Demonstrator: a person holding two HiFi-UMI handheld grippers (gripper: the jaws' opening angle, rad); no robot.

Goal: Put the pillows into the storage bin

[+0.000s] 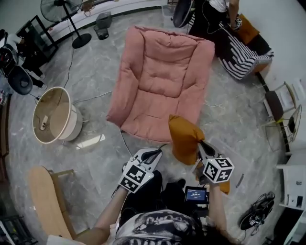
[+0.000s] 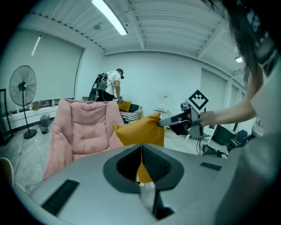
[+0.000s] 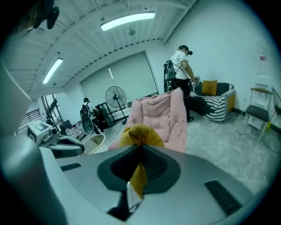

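An orange pillow hangs in the air in front of the pink lounge chair. My right gripper is shut on one corner of it, and orange cloth fills its closed jaws in the right gripper view. My left gripper sits close to the pillow's lower left, and the left gripper view shows orange cloth pinched in its shut jaws. The round beige storage bin stands open on the floor to the left, apart from both grippers. Another orange pillow lies on the striped sofa.
A person stands by the striped sofa at the back right. A standing fan is at the back left, a wooden chair at the near left, and a folding chair at the right. Cables lie on the floor.
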